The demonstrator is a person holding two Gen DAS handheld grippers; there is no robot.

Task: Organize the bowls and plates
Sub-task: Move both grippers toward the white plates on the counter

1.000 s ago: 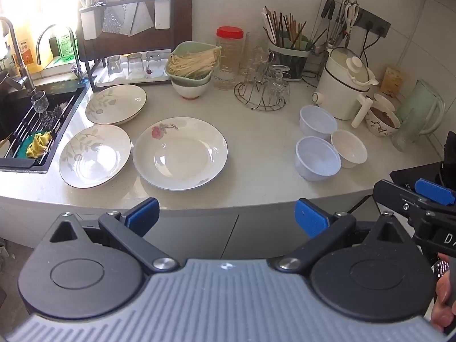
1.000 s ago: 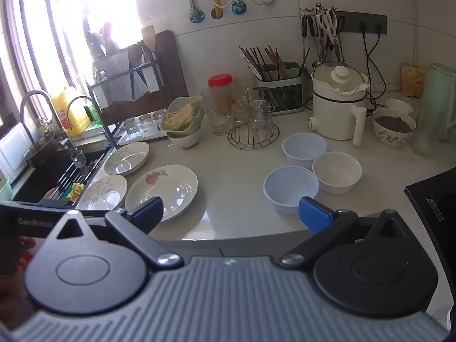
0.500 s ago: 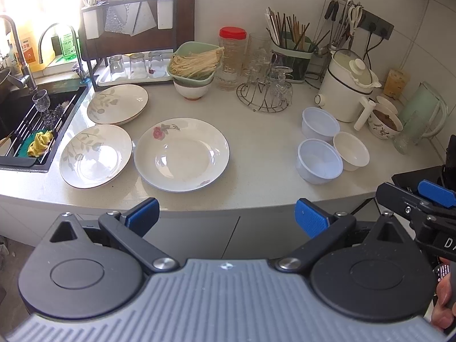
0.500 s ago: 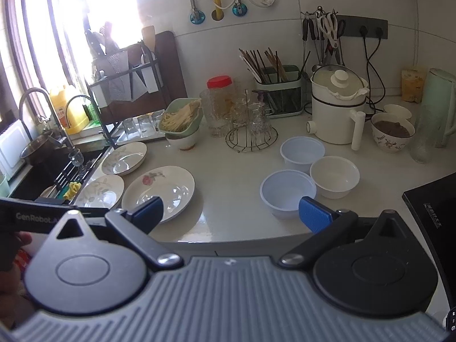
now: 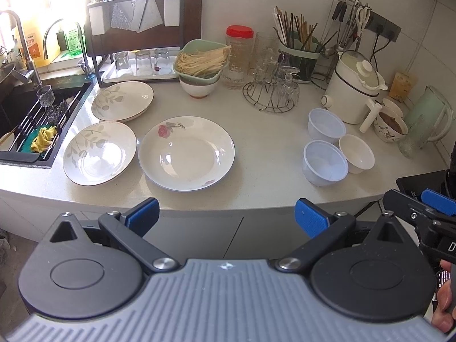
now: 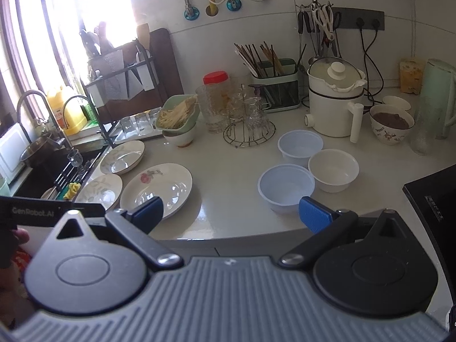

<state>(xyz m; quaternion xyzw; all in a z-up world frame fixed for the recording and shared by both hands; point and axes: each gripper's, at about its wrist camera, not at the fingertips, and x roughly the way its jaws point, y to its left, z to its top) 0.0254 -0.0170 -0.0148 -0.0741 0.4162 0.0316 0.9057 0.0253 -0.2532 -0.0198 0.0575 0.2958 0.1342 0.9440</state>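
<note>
Three plates lie separately on the white counter: a rose-patterned plate point(image 5: 186, 152) point(image 6: 156, 189) in the middle and two leaf-patterned plates point(image 5: 99, 156) point(image 5: 122, 101) to its left. To the right sit two pale blue plastic bowls point(image 5: 325, 162) point(image 5: 326, 125) and a small white bowl point(image 5: 356, 154), close together. My left gripper point(image 5: 226, 218) hangs open in front of the counter edge, below the rose plate, holding nothing. My right gripper point(image 6: 230, 213) is open too, just short of the nearest blue bowl point(image 6: 286, 188).
A sink point(image 5: 25, 125) with a rack lies at the left. Along the back stand a noodle-filled green basket on a bowl point(image 5: 201, 71), a red-lidded jar point(image 5: 239, 57), a glass rack point(image 5: 270, 91), a white cooker point(image 5: 353, 91) and a green kettle point(image 5: 430, 116). A black appliance point(image 6: 433, 199) sits far right.
Both grippers have drifted slightly back and up from the counter, so the view shifts a little. The dishes have not moved and both grippers stay open.
</note>
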